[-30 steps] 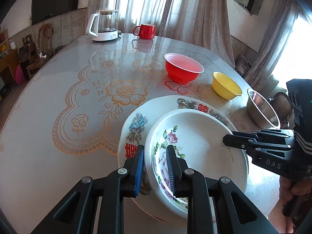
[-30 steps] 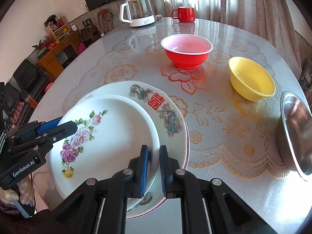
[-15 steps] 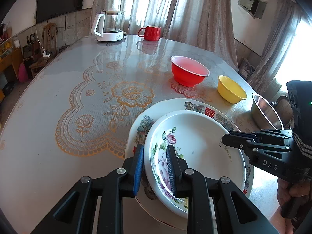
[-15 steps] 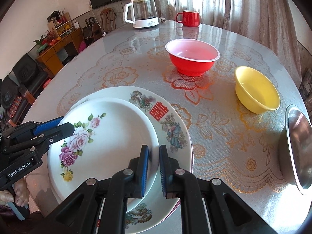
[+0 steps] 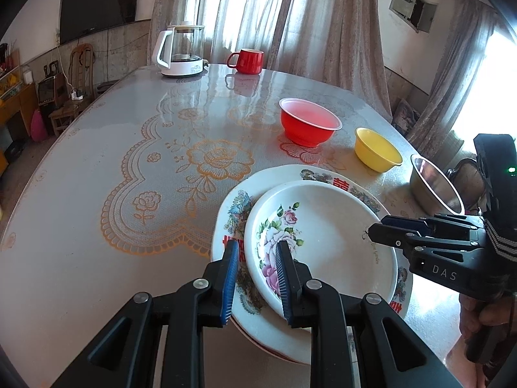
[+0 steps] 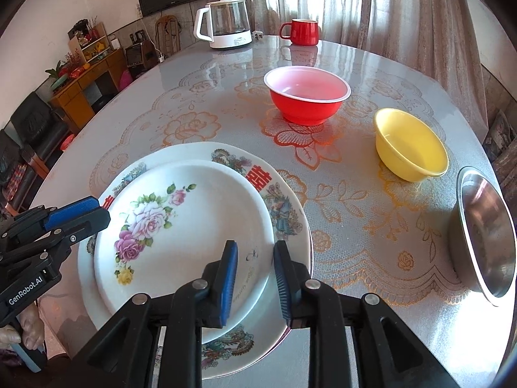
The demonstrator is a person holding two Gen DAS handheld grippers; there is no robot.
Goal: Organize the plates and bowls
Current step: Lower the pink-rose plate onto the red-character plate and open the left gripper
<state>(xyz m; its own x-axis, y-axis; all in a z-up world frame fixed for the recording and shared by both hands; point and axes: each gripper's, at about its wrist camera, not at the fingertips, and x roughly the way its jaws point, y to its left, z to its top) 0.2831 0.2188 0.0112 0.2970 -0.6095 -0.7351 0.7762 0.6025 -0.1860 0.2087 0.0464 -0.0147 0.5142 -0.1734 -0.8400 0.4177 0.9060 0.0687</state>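
A white plate with pink roses [image 5: 326, 242] [image 6: 190, 229] lies on a larger white plate with red characters [image 5: 284, 174] [image 6: 284, 213] at the near table edge. My left gripper [image 5: 257, 278] is open, its fingers astride the rose plate's left rim. My right gripper [image 6: 255, 278] is open astride the same plate's right rim. Each gripper also shows in the other's view, the left one [image 6: 77, 215] and the right one [image 5: 384, 229]. A red bowl [image 6: 307, 95], a yellow bowl [image 6: 410, 145] and a steel bowl [image 6: 484, 239] stand to the right.
A white-based glass kettle [image 6: 226, 22] and a red mug [image 6: 300, 32] stand at the far edge of the round table [image 5: 113, 168]. The steel bowl sits close to the right table edge. Chairs and a cabinet lie beyond the left side.
Both grippers have opened wider around the rose plate's rim. The rose plate now rests lower on the larger plate, and both cameras have drawn back slightly.
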